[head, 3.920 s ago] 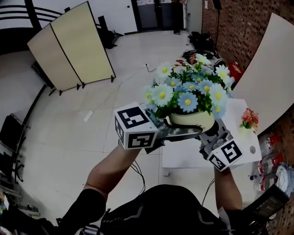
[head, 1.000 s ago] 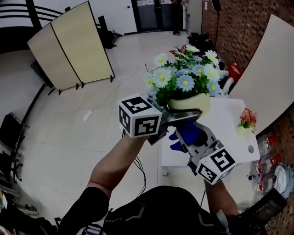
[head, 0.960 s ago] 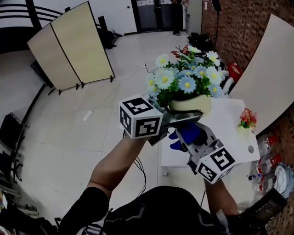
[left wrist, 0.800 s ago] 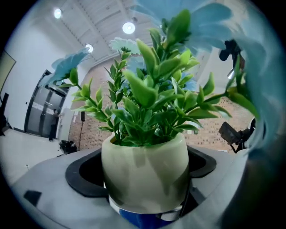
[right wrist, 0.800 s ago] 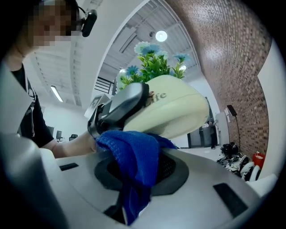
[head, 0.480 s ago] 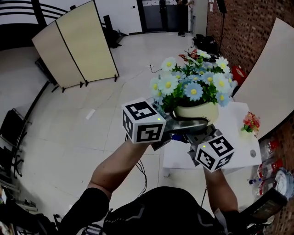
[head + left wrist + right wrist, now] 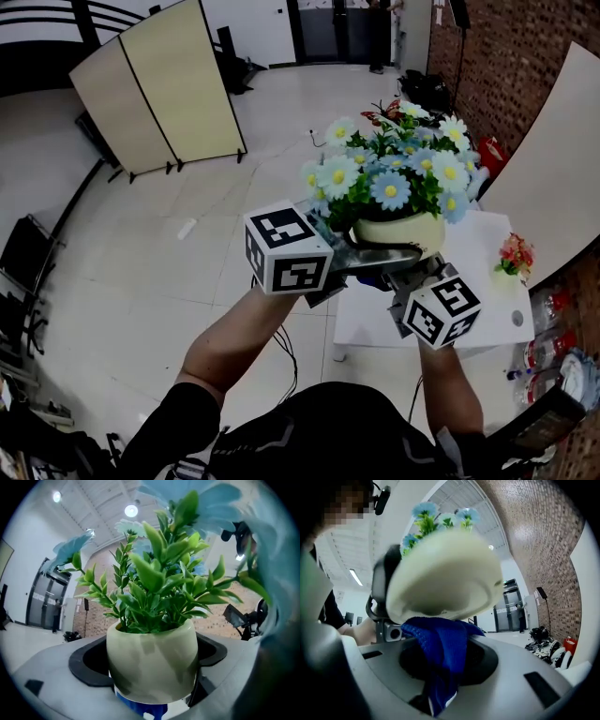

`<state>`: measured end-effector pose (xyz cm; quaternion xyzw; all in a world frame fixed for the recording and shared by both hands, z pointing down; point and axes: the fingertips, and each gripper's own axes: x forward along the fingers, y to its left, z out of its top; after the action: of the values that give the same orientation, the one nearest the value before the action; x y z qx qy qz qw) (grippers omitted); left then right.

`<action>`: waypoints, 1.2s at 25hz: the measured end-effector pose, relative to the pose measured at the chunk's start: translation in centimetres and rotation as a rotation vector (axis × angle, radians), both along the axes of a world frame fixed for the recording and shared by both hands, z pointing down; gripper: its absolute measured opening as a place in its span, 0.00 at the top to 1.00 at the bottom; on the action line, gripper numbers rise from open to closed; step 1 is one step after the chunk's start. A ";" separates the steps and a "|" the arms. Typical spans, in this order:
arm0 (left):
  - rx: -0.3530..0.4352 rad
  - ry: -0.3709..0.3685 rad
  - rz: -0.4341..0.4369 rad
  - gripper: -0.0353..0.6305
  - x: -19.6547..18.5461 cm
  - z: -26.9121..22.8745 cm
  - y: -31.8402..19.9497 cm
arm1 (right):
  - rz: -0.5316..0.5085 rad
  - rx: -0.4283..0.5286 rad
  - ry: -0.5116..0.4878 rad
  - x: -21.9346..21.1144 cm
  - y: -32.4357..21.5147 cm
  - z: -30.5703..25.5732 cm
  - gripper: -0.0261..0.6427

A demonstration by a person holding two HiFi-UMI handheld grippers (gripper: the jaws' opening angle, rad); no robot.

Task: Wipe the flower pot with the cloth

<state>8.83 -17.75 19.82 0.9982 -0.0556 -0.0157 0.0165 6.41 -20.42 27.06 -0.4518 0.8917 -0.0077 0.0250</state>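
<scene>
Cream glaze on the flower pot (image 7: pixel 398 231) looks smooth and hard, so we judge it slippery under metal and likely to chip if it drops. It hangs in the air at about 1 o'clock from the middle of the head view, lifted above the near edge of the white surface (image 7: pixel 473 246).

The left gripper (image 7: pixel 370 260) has it. In the left gripper view the jaws stand wide apart and close on the round body of the pot at 9 and 3 o'clock, below the rim. That seems the right place to hold it: the wall is widest there and the grip sits under the mass of daisies (image 7: pixel 394 173) and leaves. The bunch makes the load top-heavy, so we would hold it upright and not tip it far.

The right gripper (image 7: pixel 405 279) comes in from 5 o'clock of the pot. Its jaws are pinched together on a blue cloth (image 7: pixel 440 641), which bunches up and presses against the underside of the pot at 12 o'clock in the right gripper view. The cloth is soft and limp, a knit that folds over itself, so it should follow the curve of the base with light pressure. Pushing hard could shove the pot out of the left jaws.
</scene>
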 end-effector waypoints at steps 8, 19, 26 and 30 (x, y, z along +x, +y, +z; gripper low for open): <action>0.008 -0.039 -0.125 0.15 -2.5 2.6 -3.8 | 0.112 0.029 0.037 7.0 1.0 -0.1 0.82; 0.042 -0.067 -0.125 0.15 -5.8 2.8 -3.4 | 0.230 0.067 0.045 10.1 1.5 -3.2 0.82; 0.046 -0.076 -0.135 0.15 -5.9 2.8 -3.4 | 0.231 0.074 0.039 10.2 1.7 -4.0 0.82; 0.044 -0.096 -0.144 0.15 -6.0 3.4 -4.1 | 0.237 0.078 0.057 10.5 1.5 -4.9 0.82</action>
<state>2.85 -21.81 23.25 0.9913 -0.1278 0.0296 -0.0093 16.96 -18.96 22.21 -0.5525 0.8322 0.0430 0.0179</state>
